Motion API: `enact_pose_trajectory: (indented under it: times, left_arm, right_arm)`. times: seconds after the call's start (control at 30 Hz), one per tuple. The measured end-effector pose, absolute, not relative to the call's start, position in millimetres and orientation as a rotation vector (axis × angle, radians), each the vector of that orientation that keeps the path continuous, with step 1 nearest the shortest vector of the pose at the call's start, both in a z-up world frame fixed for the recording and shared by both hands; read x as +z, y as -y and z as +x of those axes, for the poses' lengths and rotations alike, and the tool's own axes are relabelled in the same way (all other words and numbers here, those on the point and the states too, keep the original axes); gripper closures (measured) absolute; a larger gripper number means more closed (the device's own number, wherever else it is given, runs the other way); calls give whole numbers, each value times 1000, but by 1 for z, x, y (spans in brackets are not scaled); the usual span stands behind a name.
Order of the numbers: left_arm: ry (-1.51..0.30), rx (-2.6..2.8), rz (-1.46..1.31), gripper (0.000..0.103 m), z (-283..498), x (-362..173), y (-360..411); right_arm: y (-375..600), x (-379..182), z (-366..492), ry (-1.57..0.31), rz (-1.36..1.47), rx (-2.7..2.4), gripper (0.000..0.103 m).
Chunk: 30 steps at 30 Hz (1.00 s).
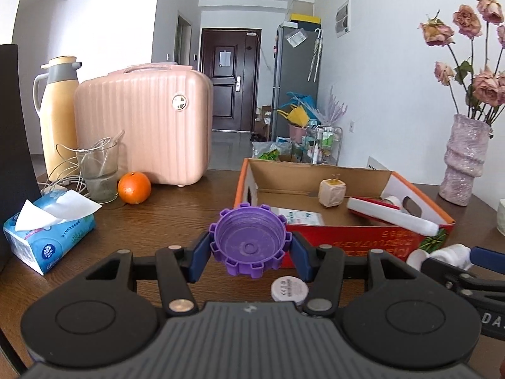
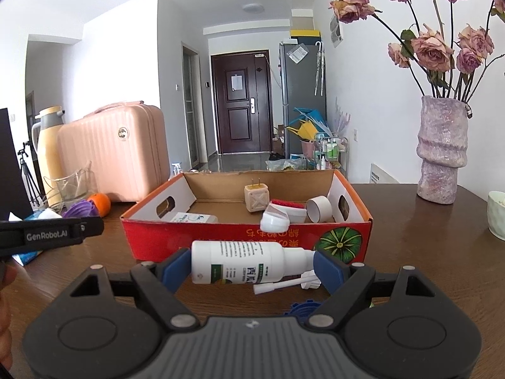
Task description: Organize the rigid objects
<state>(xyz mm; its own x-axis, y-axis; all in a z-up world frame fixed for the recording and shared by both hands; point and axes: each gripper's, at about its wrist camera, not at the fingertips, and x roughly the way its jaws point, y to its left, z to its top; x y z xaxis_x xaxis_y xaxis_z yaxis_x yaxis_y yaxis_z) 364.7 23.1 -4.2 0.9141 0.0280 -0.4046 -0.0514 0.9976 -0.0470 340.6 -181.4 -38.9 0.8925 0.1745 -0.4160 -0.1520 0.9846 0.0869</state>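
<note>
Left gripper (image 1: 251, 246) up off the table, blue pads (image 1: 198, 257) clamped on either side of a purple notched cap (image 1: 250, 242). Right gripper (image 2: 252, 265) angled slightly down, jaws spread wide, gripping a white spray bottle (image 2: 243, 262) end to end, lying sideways.

Black claws (image 1: 251, 252) — blue pads (image 2: 328, 268)

On the side of my left hand-held gripper (image 2: 52, 235) I can read "GenRobot.AI" in white letters. The body of my right hand-held gripper (image 1: 492, 322) shows only "DA" at the picture's edge. The white bottle (image 2: 240, 262) carries a printed label and the red box (image 2: 246, 237) yellow characters on its front wall, both too small or upside down to read.
</note>
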Motion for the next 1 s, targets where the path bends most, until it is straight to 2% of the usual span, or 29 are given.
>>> enact_pose_trajectory:
  times: [1.0]
  left_arm:
    - [-381, 11, -82, 48, 365, 16, 36]
  right_arm:
    - [210, -10, 343, -320, 86, 161, 19]
